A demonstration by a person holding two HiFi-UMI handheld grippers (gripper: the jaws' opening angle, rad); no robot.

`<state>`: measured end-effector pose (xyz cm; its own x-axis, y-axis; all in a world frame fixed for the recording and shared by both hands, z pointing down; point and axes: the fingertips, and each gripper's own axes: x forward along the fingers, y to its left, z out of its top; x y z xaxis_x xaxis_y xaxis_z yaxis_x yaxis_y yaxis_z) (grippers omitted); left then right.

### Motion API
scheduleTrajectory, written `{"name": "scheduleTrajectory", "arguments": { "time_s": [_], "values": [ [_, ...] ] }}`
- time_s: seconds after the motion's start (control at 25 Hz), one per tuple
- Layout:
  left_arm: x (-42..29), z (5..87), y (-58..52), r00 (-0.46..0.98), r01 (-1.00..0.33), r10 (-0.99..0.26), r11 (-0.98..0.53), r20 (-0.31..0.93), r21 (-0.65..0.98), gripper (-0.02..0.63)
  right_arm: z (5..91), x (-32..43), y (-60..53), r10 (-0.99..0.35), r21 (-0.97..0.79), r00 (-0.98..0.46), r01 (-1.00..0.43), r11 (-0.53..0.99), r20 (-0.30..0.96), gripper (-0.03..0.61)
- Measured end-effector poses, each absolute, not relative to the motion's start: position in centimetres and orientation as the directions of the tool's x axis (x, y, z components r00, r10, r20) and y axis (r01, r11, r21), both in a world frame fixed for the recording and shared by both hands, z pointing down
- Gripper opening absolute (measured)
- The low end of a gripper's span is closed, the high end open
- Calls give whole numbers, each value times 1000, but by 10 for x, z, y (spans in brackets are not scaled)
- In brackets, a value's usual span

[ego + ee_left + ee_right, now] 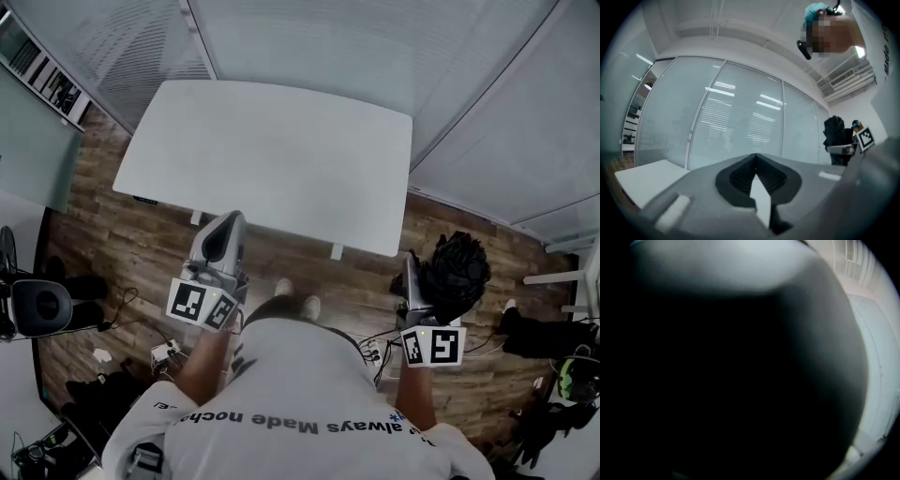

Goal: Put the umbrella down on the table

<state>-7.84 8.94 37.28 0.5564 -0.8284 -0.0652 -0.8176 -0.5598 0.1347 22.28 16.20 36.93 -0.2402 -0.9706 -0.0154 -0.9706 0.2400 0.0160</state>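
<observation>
The folded black umbrella [457, 272] is a crumpled dark bundle held off the floor at the right, short of the table's near right corner. My right gripper [417, 278] is shut on it, and its own view is almost wholly blocked by the dark umbrella [731, 380]. The left gripper [228, 221] hangs near the table's front edge, shut with nothing between its jaws [755, 157]. The white table [281, 159] lies bare ahead. In the left gripper view the umbrella [834, 133] shows far right.
Glass walls with blinds stand behind and to the right of the table. A black round stool [42, 305] and cables lie on the wood floor at the left. Dark bags [544, 333] sit on the floor at the right.
</observation>
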Motion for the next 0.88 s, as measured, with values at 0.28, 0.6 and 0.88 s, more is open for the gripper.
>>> {"name": "scheduleTrajectory", "arguments": {
  "time_s": [0.28,0.6,0.88],
  "values": [
    [-74,379,38,559,-816,-827,-561,-58,140,3,379,221,113,-969,9,-248,-969,248,5,235],
    [-74,372,-62,578,-801,-812,-583,-75,138,3,372,214,16,-971,28,-240,-970,240,1,235],
    [-98,371,-153,602,-781,-794,-607,-79,147,3,366,190,-69,-976,35,-216,-976,216,1,235]
  ]
}}
